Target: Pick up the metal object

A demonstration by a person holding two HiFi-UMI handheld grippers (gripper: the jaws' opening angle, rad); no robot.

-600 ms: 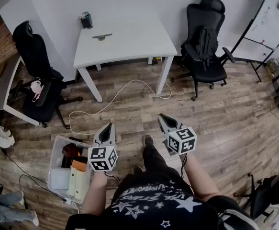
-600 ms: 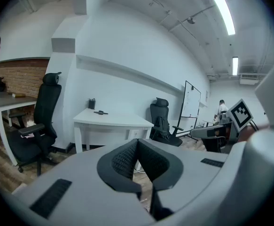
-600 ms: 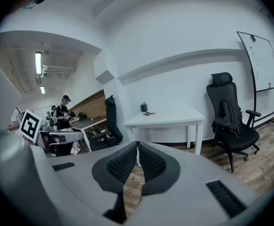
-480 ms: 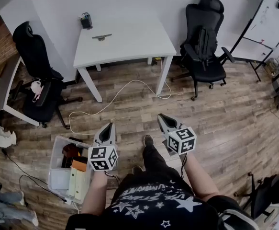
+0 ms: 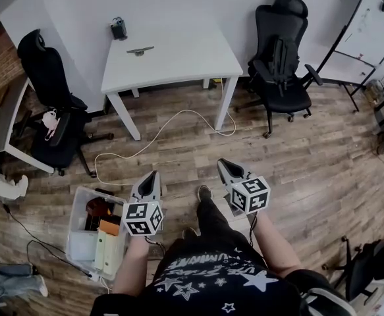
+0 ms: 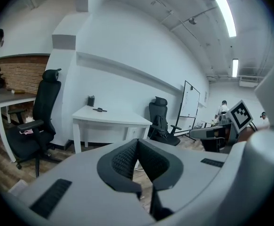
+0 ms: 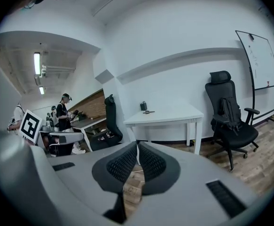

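Note:
A small dark metal object (image 5: 140, 50) lies on the white table (image 5: 178, 58) across the room, also seen as the metal object (image 6: 99, 110) in the left gripper view and the metal object (image 7: 149, 111) in the right gripper view. My left gripper (image 5: 149, 176) is held over the wood floor, well short of the table, its jaws shut with nothing between them. My right gripper (image 5: 223, 164) hangs beside it at the same height, also shut and empty. Both point toward the table.
A dark cup-like holder (image 5: 118, 28) stands at the table's back left. Black office chairs stand left (image 5: 53, 104) and right (image 5: 282, 58) of the table. A white cable (image 5: 159, 133) snakes over the floor. A clear bin (image 5: 96, 232) of items sits at my left. A whiteboard (image 5: 366, 38) stands far right.
Both grippers have dropped very slightly toward me. A person's foot at the far left edge has shifted.

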